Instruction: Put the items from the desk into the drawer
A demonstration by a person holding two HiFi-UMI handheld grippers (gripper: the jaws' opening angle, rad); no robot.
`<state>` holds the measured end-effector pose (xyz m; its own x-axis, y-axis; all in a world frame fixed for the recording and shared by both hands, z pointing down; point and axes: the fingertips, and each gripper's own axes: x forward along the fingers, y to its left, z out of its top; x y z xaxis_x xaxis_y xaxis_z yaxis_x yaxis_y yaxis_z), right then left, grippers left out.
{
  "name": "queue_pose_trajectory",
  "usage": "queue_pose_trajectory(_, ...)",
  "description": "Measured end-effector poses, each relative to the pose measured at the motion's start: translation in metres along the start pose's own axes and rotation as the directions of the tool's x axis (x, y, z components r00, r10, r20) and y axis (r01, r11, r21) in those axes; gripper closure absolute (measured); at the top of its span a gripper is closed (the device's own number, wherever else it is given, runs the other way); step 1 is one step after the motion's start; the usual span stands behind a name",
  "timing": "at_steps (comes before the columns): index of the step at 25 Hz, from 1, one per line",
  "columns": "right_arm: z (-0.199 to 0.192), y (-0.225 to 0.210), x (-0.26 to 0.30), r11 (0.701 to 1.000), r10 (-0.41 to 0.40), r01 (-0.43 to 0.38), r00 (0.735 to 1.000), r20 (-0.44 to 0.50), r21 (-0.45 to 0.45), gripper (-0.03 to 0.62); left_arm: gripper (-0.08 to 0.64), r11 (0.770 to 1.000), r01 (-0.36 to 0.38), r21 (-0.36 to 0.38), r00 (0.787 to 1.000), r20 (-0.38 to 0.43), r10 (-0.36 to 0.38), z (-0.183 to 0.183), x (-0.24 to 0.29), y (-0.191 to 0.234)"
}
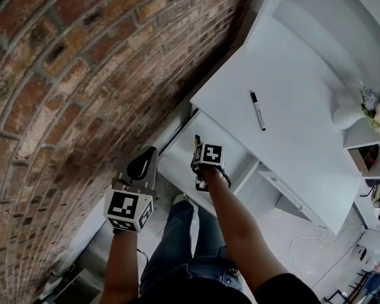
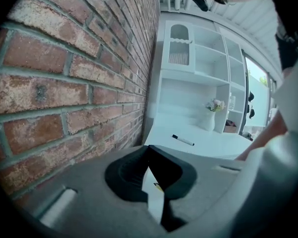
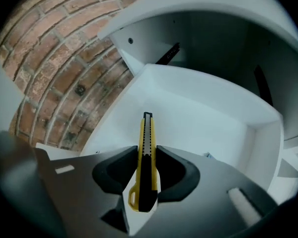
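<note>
A yellow and black utility knife (image 3: 146, 133) is clamped between the jaws of my right gripper (image 3: 147, 157), its tip pointing forward over the open white drawer (image 3: 203, 118). From the head view, the right gripper (image 1: 201, 161) hangs just above the drawer (image 1: 234, 156), which is pulled out under the white desk (image 1: 297, 125). A black and white marker (image 1: 258, 111) lies on the desk top; the same marker (image 2: 183, 140) shows in the left gripper view. My left gripper (image 1: 141, 166) is held left of the drawer, beside the brick wall, its jaws together with nothing between them (image 2: 149, 155).
The brick wall (image 1: 69, 75) runs along the left. A white vase of flowers (image 1: 358, 109) stands at the desk's right end, with white shelves (image 2: 203, 58) behind the desk. A white cable (image 1: 304, 246) lies on the floor. The person's legs (image 1: 177, 246) are below the drawer.
</note>
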<state>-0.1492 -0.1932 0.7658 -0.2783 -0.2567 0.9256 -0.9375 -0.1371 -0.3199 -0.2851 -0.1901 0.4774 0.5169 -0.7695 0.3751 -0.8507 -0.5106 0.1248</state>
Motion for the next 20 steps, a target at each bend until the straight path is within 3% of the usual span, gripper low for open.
queue_pose_trajectory(6, -0.011, -0.003, 0.035, 0.991, 0.001, 0.004, 0.999, -0.034, 0.134, 0.465, 0.558, 1.0, -0.017, 0.005, 1.0, -0.024, 0.017, -0.012, -0.006, 0.006)
queue_pose_trajectory(14, -0.005, 0.031, 0.068, 0.963, 0.151, -0.144, 0.988, -0.011, 0.227, 0.463, 0.558, 0.999, -0.046, 0.002, 0.996, -0.07, 0.046, -0.032, -0.011, 0.018)
queue_pose_trajectory(20, -0.007, 0.039, 0.06, 0.95, 0.23, -0.218, 0.973, -0.031, 0.222, 0.443, 0.558, 0.999, -0.041, -0.001, 0.996, -0.075, 0.041, -0.032, -0.007, 0.018)
